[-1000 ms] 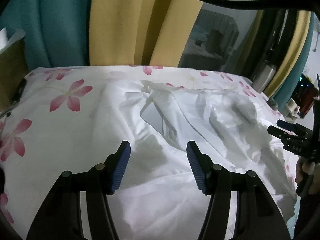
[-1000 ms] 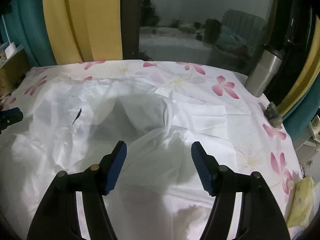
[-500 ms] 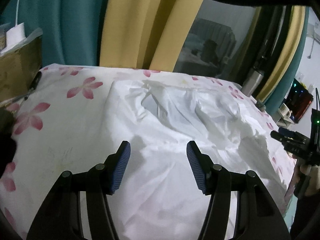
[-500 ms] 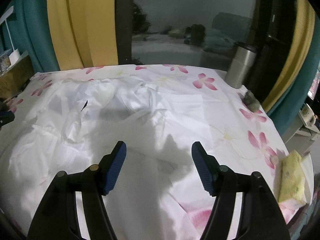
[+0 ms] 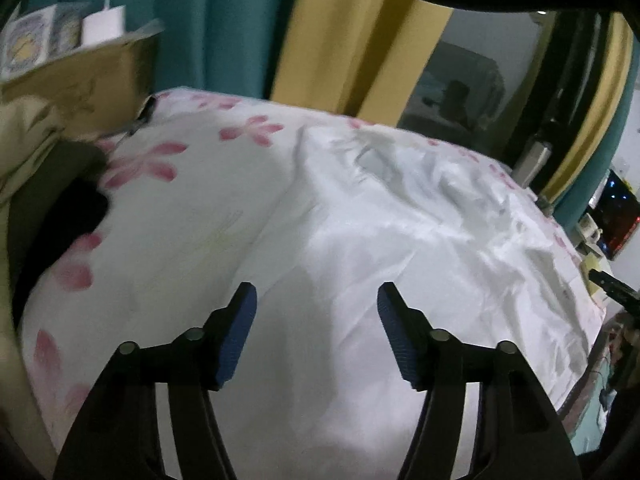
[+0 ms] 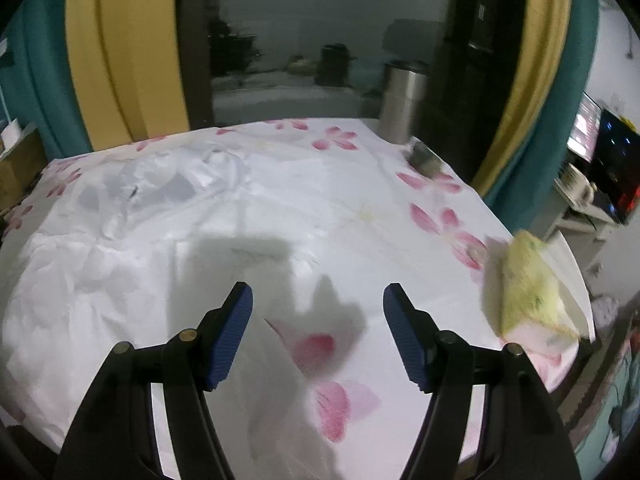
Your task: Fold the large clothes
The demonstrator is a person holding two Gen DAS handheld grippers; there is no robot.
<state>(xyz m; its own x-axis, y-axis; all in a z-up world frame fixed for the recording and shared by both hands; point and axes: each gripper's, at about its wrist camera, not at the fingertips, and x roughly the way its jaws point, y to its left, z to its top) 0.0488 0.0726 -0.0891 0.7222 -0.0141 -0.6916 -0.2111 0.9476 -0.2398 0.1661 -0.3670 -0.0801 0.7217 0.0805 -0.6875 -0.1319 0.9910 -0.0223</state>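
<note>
A large white garment (image 5: 400, 216) lies spread and wrinkled on a table covered by a white cloth with pink flowers (image 5: 168, 168). My left gripper (image 5: 316, 308) is open and empty, held above the garment's near edge. In the right wrist view the garment (image 6: 140, 216) fills the left half of the table. My right gripper (image 6: 318, 308) is open and empty above the garment's near right edge, over the flowered cloth (image 6: 440, 216). The right gripper's tip (image 5: 612, 286) shows at the right edge of the left wrist view.
A steel tumbler (image 6: 402, 100) and a small dark object (image 6: 424, 158) stand at the table's far right. A yellow packet (image 6: 524, 280) lies at the right edge. A cardboard box (image 5: 80, 84) stands at the left. Curtains and a dark window are behind.
Both grippers have drawn back toward the near edge of the table and stayed open. The left view has swung left, the right view right, bringing the yellow packet closer.
</note>
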